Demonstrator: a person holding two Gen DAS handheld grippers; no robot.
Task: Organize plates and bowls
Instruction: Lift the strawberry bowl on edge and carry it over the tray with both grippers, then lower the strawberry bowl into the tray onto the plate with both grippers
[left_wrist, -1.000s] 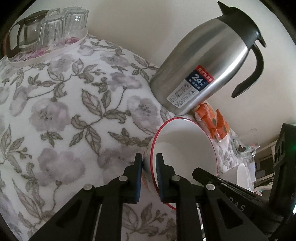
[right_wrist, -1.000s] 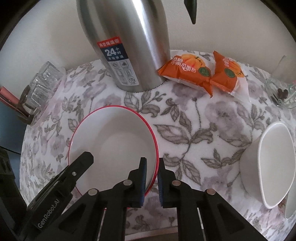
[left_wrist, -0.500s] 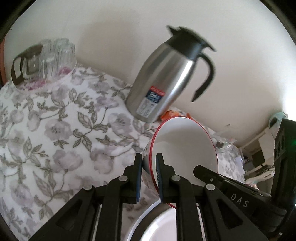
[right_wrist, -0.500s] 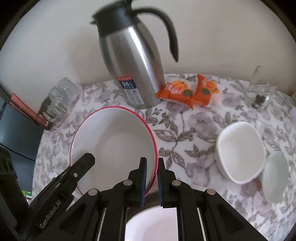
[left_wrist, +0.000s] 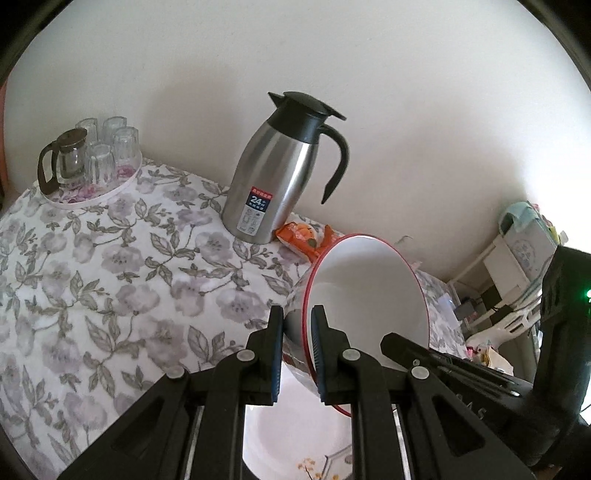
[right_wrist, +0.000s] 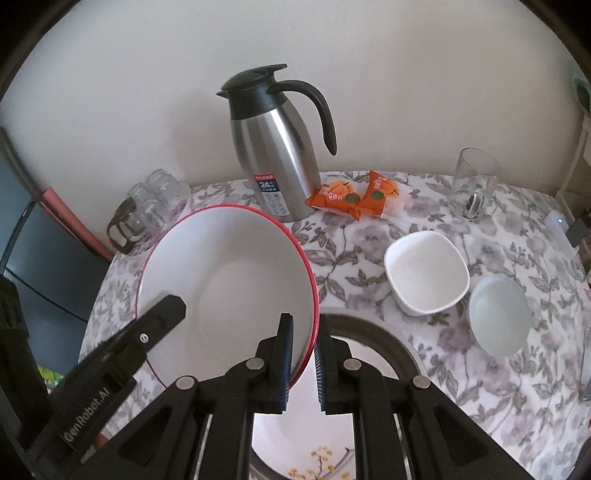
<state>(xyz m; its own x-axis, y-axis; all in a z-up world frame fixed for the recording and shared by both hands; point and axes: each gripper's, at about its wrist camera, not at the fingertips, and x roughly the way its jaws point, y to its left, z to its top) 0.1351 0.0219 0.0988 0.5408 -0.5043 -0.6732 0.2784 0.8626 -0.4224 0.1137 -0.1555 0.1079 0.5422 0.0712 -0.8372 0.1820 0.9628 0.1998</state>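
Wide bare stretch of floral tablecloth (left_wrist: 110, 266) on the left side, running out to the tray of glasses (left_wrist: 92, 158) at the far corner. Toward the wall, a steel thermos (right_wrist: 275, 155) with orange snack packets (right_wrist: 351, 197) beside it. On the right, square white bowl (right_wrist: 426, 273) and small round bowl (right_wrist: 496, 319) just beside each other, glass mug (right_wrist: 474, 182) behind them. Red-rimmed bowl (right_wrist: 225, 295) raised off the cloth, tilted, above a plate (right_wrist: 303, 417) with a dark rim. Left gripper (left_wrist: 297, 354) nearly closed, pinching the bowl's near rim; right gripper (right_wrist: 303, 363) likewise clamped on the opposite rim, wall between its pads
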